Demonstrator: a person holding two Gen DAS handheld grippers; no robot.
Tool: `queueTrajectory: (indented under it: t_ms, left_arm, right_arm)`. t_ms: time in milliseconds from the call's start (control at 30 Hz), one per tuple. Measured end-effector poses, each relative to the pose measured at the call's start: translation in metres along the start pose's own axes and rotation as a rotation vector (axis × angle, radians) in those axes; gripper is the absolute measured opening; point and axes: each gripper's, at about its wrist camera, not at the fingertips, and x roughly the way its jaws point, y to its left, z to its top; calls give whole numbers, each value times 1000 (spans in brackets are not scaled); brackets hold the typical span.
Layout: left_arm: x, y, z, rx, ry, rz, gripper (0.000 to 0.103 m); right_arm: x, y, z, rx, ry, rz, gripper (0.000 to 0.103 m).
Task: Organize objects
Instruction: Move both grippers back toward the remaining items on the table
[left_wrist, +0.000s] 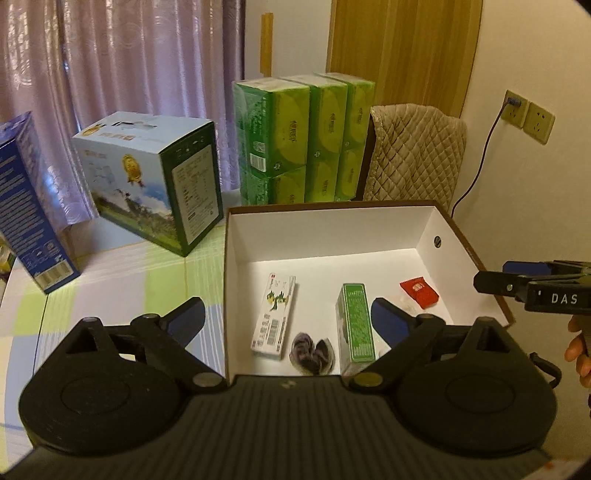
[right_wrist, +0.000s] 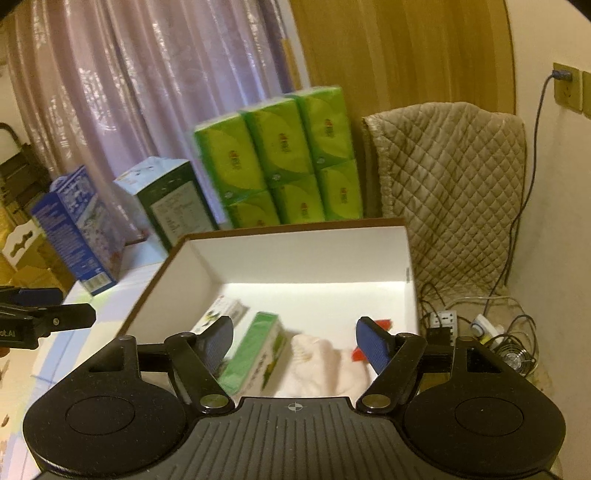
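Sorting looks mostly done: the open white-lined cardboard box with brown rim (left_wrist: 424, 236) on the checked tabletop (left_wrist: 110, 280) already holds a flat white printed carton (left_wrist: 274, 315), a green rectangular carton (left_wrist: 355, 325), a dark purple crumpled pouch (left_wrist: 309, 352), a red sachet (left_wrist: 419, 292) and a pale cloth-like wad (right_wrist: 317, 363). Left hand-held gripper (left_wrist: 288, 319) and right hand-held gripper (right_wrist: 294, 341) both hover over the box, jaws spread, empty. Nothing small lies loose outside the box, as far as visible.
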Motion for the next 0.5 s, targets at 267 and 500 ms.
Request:
queueTrajectory:
  t_ms: [267, 500]
  left_arm:
    - [-46, 15, -27, -39, -10, 12, 95]
    - [-79, 29, -53, -61, -15, 10, 95]
  right_arm:
    - [-23, 41, -21, -49, 12, 57, 71]
    - [-31, 79, -44, -76, 47, 110, 71]
